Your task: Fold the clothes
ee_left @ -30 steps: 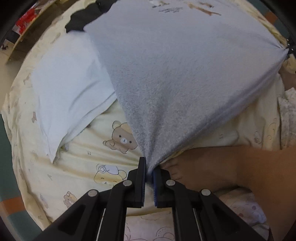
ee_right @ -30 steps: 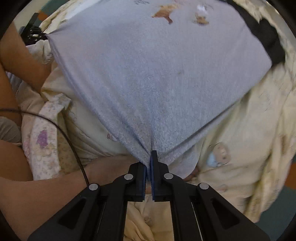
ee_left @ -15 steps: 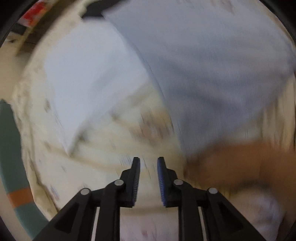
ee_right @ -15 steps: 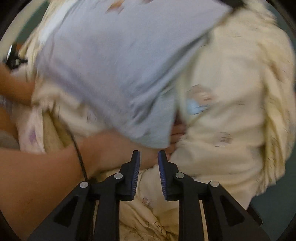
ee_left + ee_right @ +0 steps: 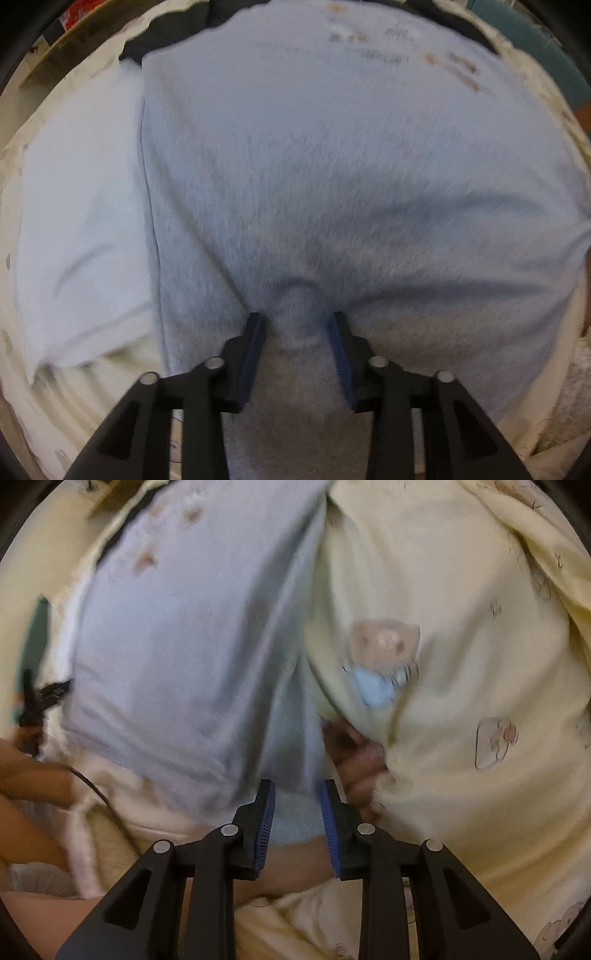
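Observation:
A grey T-shirt (image 5: 332,184) with a small print near its far edge lies on the cream bear-print bedsheet (image 5: 461,646). My left gripper (image 5: 297,325) is open, its jaws straddling a raised pucker of the shirt's near edge. My right gripper (image 5: 297,794) is open with the shirt's near corner (image 5: 291,775) between its jaws; the shirt (image 5: 184,646) spreads to the left in that view. The left gripper shows small at the left edge of the right wrist view (image 5: 37,701).
A folded white garment (image 5: 81,221) lies left of the grey shirt. A dark garment (image 5: 166,33) sits at the far edge. A bare foot (image 5: 354,753) and leg (image 5: 288,864) rest by the right gripper. A shelf (image 5: 66,33) stands at far left.
Both grippers let go of the shirt corners they were pinching, opened wide and now sit over the shirt's near edge. The shirt has dropped flat on the bed.

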The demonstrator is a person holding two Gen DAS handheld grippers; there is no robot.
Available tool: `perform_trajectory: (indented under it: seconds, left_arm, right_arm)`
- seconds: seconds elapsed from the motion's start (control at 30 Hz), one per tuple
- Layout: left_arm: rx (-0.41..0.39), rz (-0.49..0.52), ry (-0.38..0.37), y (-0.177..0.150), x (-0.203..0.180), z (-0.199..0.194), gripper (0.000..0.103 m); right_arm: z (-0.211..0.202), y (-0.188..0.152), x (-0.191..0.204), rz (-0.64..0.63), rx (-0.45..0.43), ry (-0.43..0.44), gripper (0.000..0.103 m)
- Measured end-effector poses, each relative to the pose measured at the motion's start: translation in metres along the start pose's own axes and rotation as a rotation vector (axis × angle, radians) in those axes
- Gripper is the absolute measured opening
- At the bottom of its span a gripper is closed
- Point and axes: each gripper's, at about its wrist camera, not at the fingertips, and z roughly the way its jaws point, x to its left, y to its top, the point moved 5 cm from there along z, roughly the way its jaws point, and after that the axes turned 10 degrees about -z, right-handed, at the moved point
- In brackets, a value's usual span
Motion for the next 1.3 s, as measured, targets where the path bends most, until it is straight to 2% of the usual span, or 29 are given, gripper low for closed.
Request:
perform_trajectory:
  seconds: [0.13, 0.27, 0.3, 0.37, 0.4, 0.43, 0.57, 0.6, 0.63, 0.8, 0.83, 0.9, 0.93, 0.97, 1.0, 1.03, 1.1, 1.2, 1.3]
  left_arm:
    - [-0.051, 0.039, 0.082, -0.006, -0.008, 0.004, 0.044]
    - [-0.09, 0.041, 0.083, -0.011, -0.007, 0.001, 0.044]
    - [-0.095, 0.033, 0.077, -0.012, -0.006, 0.001, 0.044]
    - [-0.105, 0.033, 0.079, -0.015, -0.005, 0.0, 0.044]
    - [-0.111, 0.033, 0.081, -0.017, -0.004, -0.001, 0.044]
    - [-0.115, 0.039, 0.089, -0.018, -0.004, -0.001, 0.044]
    - [-0.114, 0.038, 0.094, -0.019, -0.006, -0.001, 0.044]
    - [-0.115, 0.041, 0.095, -0.017, -0.01, 0.001, 0.045]
    - [-0.117, 0.044, 0.096, -0.016, -0.014, 0.002, 0.045]
    - [-0.128, 0.05, 0.103, -0.018, -0.015, 0.001, 0.045]
    - [-0.131, 0.049, 0.104, -0.019, -0.015, 0.0, 0.045]
    - [-0.136, 0.052, 0.108, -0.021, -0.015, 0.0, 0.046]
    - [-0.138, 0.054, 0.111, -0.021, -0.016, 0.0, 0.046]
    - [-0.138, 0.054, 0.113, -0.022, -0.015, -0.001, 0.046]
    - [-0.137, 0.054, 0.114, -0.022, -0.014, -0.001, 0.046]
    - [-0.137, 0.053, 0.114, -0.022, -0.014, -0.001, 0.046]
    - [-0.14, 0.051, 0.113, -0.022, -0.013, -0.002, 0.047]
    - [-0.142, 0.052, 0.116, -0.02, -0.016, -0.001, 0.047]
    - [-0.137, 0.054, 0.116, -0.021, -0.016, -0.002, 0.047]
  right_arm:
    - [-0.006, 0.002, -0.009, 0.028, -0.028, -0.036, 0.029]
    - [-0.025, 0.01, -0.019, 0.059, -0.099, -0.068, 0.03]
    - [-0.029, 0.012, -0.019, 0.06, -0.117, -0.063, 0.033]
    - [-0.032, 0.015, -0.017, 0.039, -0.112, -0.082, 0.048]
    - [-0.033, 0.017, -0.016, 0.019, -0.113, -0.101, 0.069]
    - [-0.034, 0.019, -0.014, -0.003, -0.114, -0.122, 0.078]
    - [-0.039, 0.023, -0.014, -0.076, -0.133, -0.139, 0.077]
    - [-0.039, 0.023, -0.017, -0.077, -0.128, -0.127, 0.075]
    - [-0.039, 0.022, -0.02, -0.076, -0.123, -0.119, 0.067]
    - [-0.046, 0.015, -0.035, -0.052, -0.135, -0.066, 0.051]
    - [-0.046, 0.015, -0.035, -0.06, -0.13, -0.071, 0.045]
    - [-0.046, 0.015, -0.034, -0.083, -0.117, -0.089, 0.043]
    - [-0.045, 0.016, -0.034, -0.095, -0.11, -0.099, 0.039]
    - [-0.047, 0.015, -0.036, -0.097, -0.104, -0.119, 0.033]
    - [-0.05, 0.014, -0.039, -0.096, -0.099, -0.143, 0.014]
    - [-0.053, 0.011, -0.041, -0.09, -0.097, -0.143, 0.001]
    - [-0.056, 0.006, -0.04, -0.108, -0.093, -0.161, 0.001]
    - [-0.056, 0.002, -0.034, -0.121, -0.077, -0.135, 0.001]
    - [-0.077, 0.002, -0.035, -0.086, -0.116, -0.126, 0.0]
